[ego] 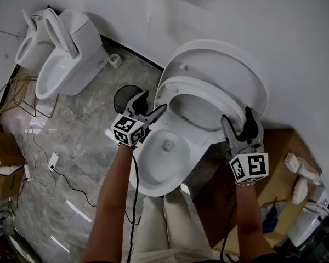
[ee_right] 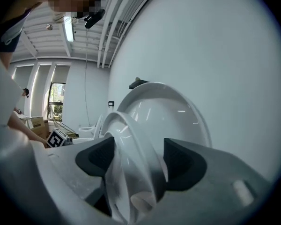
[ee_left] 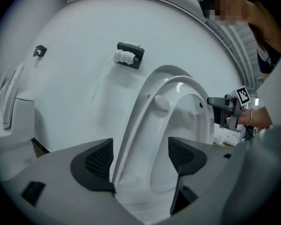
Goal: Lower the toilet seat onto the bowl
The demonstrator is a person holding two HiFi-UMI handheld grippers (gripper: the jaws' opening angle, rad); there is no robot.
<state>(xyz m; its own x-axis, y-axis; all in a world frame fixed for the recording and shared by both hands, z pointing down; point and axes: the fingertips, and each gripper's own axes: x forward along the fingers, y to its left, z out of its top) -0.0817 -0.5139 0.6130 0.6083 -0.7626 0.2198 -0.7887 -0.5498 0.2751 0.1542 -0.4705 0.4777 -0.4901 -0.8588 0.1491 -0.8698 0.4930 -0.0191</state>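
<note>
The toilet seat [ego: 178, 89] stands tilted up near its lid [ego: 225, 53], above the bowl [ego: 159, 163], its rim between the closing jaws of left gripper [ego: 152, 104] and right gripper [ego: 237, 119] (neither yet pinching), so clamp both sides squarely, then lower evenly.

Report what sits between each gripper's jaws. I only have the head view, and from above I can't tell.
Observer: In the left gripper view, the rim of the toilet seat stands between the closing jaws of the left gripper. It is nearer one pad, with a clear gap at the other.
Operator: Now give me the right one.
Observer: The jaws of the right gripper are closing too, and the seat's rim fills most of the gap. Blur hides whether the pads press on it yet.
Operator: Name anything on the wall behind.
Observer: A black holder carrying a white roll is fixed to the wall.
</note>
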